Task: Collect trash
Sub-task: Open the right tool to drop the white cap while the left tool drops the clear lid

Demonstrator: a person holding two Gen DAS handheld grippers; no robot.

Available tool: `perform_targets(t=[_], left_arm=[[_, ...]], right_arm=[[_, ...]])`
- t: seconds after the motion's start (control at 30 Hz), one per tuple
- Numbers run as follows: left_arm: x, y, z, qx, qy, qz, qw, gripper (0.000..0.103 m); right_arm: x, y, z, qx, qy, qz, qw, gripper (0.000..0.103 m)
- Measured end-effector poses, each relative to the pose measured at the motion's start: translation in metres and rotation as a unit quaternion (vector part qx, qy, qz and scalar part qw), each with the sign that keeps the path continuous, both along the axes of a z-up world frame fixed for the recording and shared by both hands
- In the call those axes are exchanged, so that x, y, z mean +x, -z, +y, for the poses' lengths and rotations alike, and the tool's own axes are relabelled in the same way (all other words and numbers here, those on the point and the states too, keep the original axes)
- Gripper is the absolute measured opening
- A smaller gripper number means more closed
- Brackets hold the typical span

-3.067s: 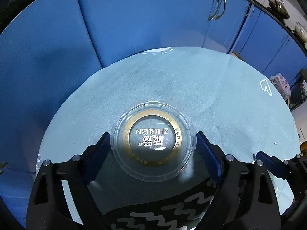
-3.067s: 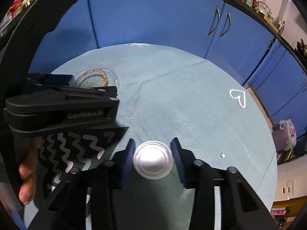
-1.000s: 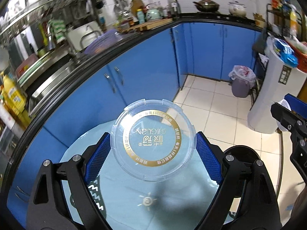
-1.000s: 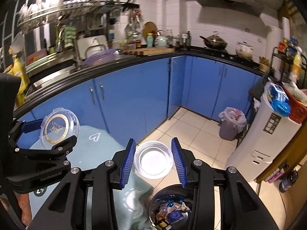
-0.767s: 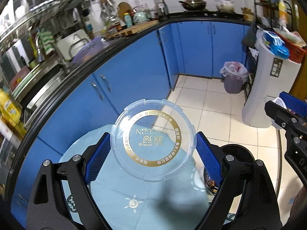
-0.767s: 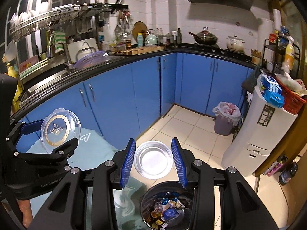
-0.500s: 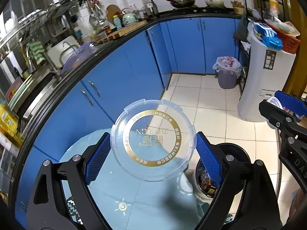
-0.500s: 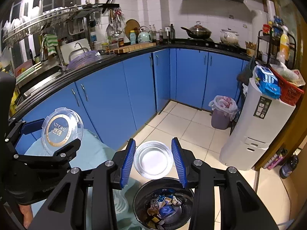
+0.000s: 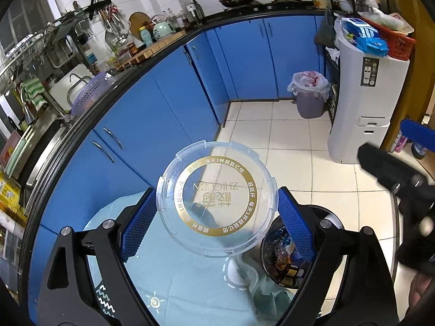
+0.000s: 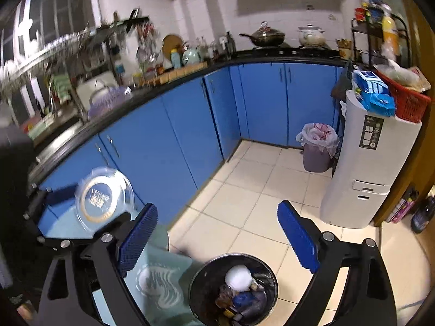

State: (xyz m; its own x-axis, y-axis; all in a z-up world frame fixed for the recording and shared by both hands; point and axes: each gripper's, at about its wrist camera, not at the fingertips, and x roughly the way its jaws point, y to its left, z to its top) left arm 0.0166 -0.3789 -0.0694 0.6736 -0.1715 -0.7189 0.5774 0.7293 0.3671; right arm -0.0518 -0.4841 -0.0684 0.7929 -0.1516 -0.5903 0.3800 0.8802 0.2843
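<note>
My left gripper (image 9: 217, 218) is shut on a clear round plastic lid with a gold ring (image 9: 217, 198), held in the air over the table edge; it also shows in the right wrist view (image 10: 104, 197). My right gripper (image 10: 217, 239) is open and empty above the black trash bin (image 10: 233, 289). A small white lid (image 10: 238, 277) lies on the rubbish inside the bin. The bin also shows in the left wrist view (image 9: 285, 258), partly behind the left gripper's right finger. The right gripper's body (image 9: 399, 179) is at the right edge there.
A table with a light teal cloth (image 9: 174, 277) is below the left gripper, the bin on the floor beside it. Blue kitchen cabinets (image 10: 174, 146) curve behind. A white appliance (image 10: 372, 163) and a small lined waste basket (image 10: 318, 149) stand on the tiled floor.
Both grippers lifted their lids from the table and swung toward the bin. The right gripper opened and the small white lid dropped into the bin. The left gripper still holds the clear lid.
</note>
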Motion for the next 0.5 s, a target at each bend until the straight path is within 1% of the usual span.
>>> perform_targets(t=[0.5], left_arm=[[0.000, 0.011, -0.025, 0.010, 0.016, 0.008, 0.9998, 0.087]], right_arm=[[-0.007, 0.010, -0.033, 0.031, 0.045, -0.006, 0.998, 0.088]])
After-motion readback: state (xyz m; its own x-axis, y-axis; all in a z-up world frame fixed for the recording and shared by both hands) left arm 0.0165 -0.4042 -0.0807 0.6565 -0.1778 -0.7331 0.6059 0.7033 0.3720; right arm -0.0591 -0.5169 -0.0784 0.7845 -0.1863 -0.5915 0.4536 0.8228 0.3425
